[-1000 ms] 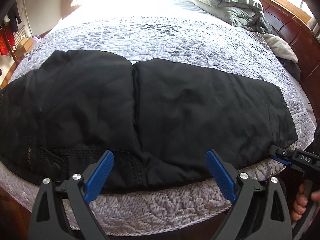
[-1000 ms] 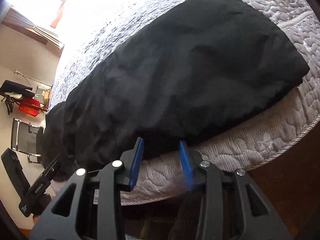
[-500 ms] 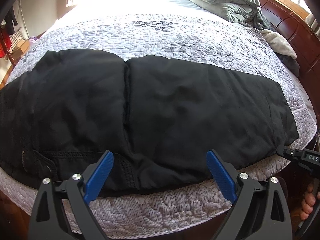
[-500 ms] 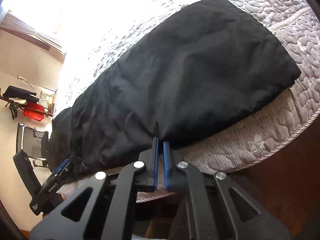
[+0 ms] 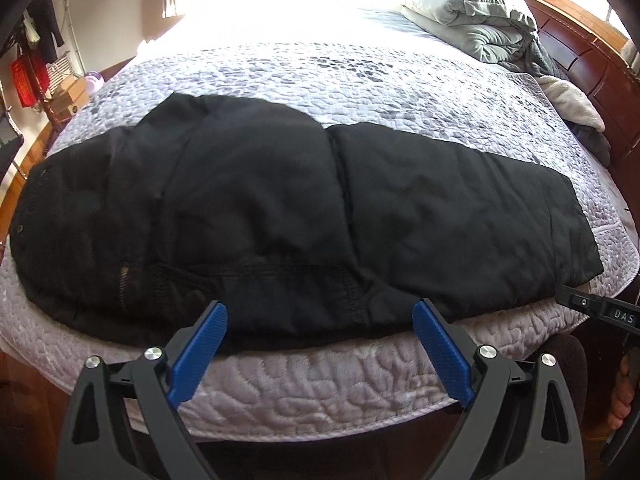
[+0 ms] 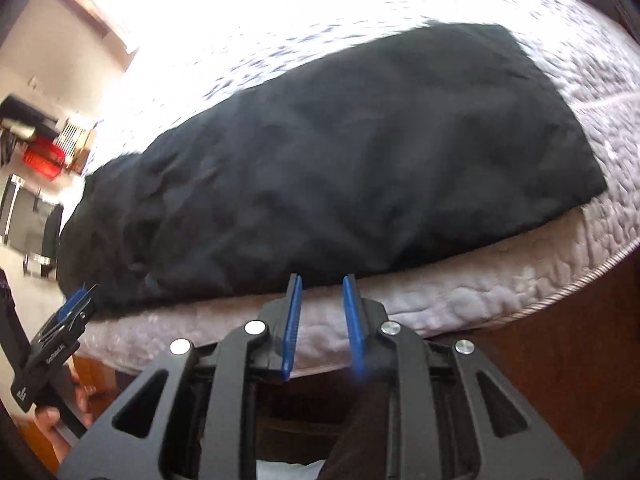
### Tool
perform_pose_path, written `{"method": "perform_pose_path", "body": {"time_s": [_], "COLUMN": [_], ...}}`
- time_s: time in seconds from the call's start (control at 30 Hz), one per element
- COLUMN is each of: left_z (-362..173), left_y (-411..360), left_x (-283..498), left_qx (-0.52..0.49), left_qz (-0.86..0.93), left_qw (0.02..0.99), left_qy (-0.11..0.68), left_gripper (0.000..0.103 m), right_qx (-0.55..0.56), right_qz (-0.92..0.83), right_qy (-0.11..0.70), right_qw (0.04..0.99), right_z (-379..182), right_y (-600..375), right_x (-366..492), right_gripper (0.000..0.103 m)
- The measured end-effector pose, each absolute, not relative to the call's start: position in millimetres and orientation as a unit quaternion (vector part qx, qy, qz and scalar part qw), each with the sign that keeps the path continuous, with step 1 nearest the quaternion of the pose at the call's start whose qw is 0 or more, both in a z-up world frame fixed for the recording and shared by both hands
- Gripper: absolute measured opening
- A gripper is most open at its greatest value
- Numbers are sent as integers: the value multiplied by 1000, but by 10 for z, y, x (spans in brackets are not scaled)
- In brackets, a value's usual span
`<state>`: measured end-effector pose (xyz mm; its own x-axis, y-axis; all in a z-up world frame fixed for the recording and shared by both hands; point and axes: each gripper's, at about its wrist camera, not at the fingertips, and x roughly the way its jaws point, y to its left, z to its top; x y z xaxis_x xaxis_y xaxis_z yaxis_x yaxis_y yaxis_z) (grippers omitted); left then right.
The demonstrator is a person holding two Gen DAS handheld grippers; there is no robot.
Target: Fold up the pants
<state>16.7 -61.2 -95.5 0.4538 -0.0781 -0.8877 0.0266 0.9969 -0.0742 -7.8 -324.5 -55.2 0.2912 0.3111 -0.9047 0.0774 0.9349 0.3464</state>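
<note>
Black pants [image 5: 300, 208] lie lengthwise along the near edge of the quilted bed [image 5: 360, 80], waist with zipper at the left and leg ends at the right. My left gripper [image 5: 318, 312] hovers over the near edge at the waist part, wide open and empty. In the right wrist view the pants [image 6: 340, 160] stretch away from my right gripper [image 6: 322, 280]. It sits just off their near hem with a narrow gap; its jaws are opening and nothing is between them. Each gripper shows in the other's view: the right gripper [image 5: 600, 308], the left gripper [image 6: 76, 304].
A grey comforter [image 5: 472, 12] is bunched at the far right by the dark wooden headboard [image 5: 580, 52]. A rack with red items [image 5: 24, 80] stands at the left wall. The mattress side [image 5: 320, 392] drops off below the grippers. A hand [image 6: 52, 420] holds the left gripper.
The right gripper closed at the pants' near edge half a second ago; now it has parted slightly and drawn back off the fabric. Both grippers have pulled back from the bed.
</note>
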Motion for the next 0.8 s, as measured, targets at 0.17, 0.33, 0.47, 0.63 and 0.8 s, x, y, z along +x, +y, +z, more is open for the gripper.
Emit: {"method": "perform_pose_path", "body": {"time_s": [0.17, 0.33, 0.47, 0.63, 0.8], "left_z": [-1051, -1174, -1270, -1386, -1492], "left_y": [-208, 129, 352, 538, 615], "left_x": [-37, -82, 27, 190, 321], "left_qx": [-74, -133, -180, -222, -243], "left_qz": [-11, -3, 4, 0, -2], "left_qw": [832, 820, 809, 798, 781], "left_qy": [550, 556, 559, 561, 575], "left_gripper": [93, 83, 82, 71, 72], "right_qx": [111, 64, 34, 28, 24], "right_qz": [147, 191, 197, 198, 203], "right_qy": [581, 574, 570, 576, 570], "right_qw": [793, 794, 797, 793, 796], "right_z": [-488, -524, -577, -669, -714], "right_y": [-2630, -2032, -1819, -1750, -1619], "right_x": [11, 83, 107, 125, 175], "right_gripper": [26, 27, 27, 31, 31]}}
